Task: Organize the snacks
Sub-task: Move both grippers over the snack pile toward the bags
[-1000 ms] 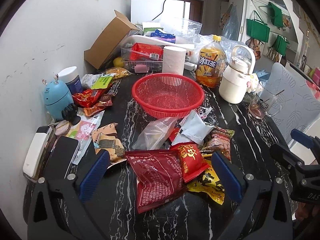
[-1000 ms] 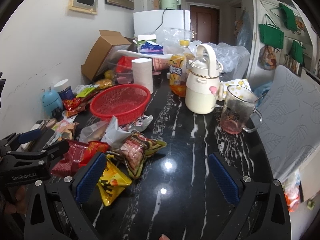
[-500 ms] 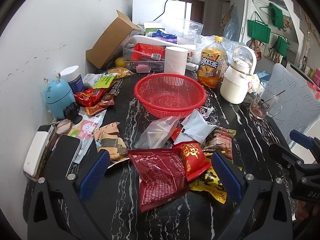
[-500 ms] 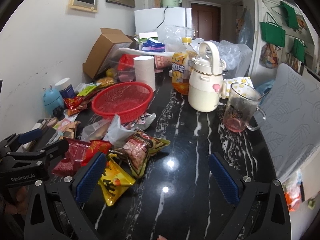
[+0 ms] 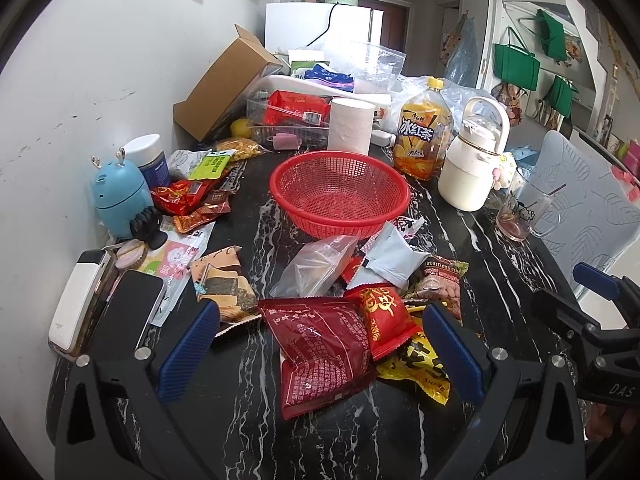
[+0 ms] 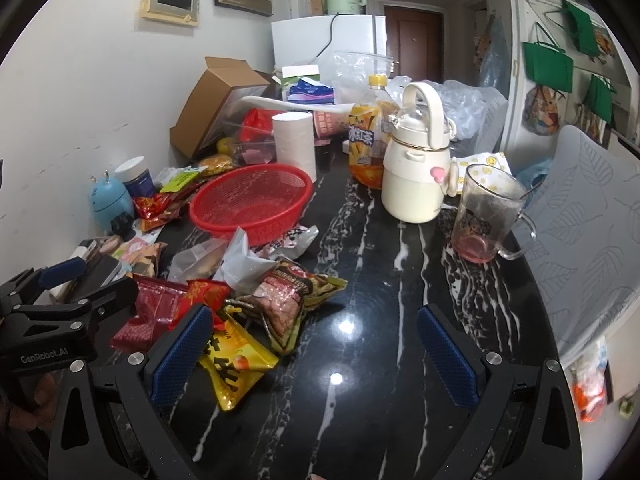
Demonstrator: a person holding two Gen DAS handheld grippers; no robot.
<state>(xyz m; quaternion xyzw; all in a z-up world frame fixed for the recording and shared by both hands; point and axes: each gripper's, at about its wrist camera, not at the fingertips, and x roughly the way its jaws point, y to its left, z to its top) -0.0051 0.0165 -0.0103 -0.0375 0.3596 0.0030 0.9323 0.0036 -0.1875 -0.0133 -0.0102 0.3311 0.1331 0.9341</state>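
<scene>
Risk of dragging overlapped packets off dark red packet (image 5: pixel 324 344) beside red basket (image 5: pixel 340 196); left gripper (image 5: pixel 320 344) and right gripper (image 6: pixel 316 354) jaws spread, empty.

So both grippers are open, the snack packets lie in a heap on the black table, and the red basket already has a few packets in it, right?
Not quite. The red basket is empty; the left wrist view looks straight into it and shows only bare mesh. The rest holds: the left gripper and right gripper are both open, and the snack packets lie heaped on the black table in front of the basket.
</scene>
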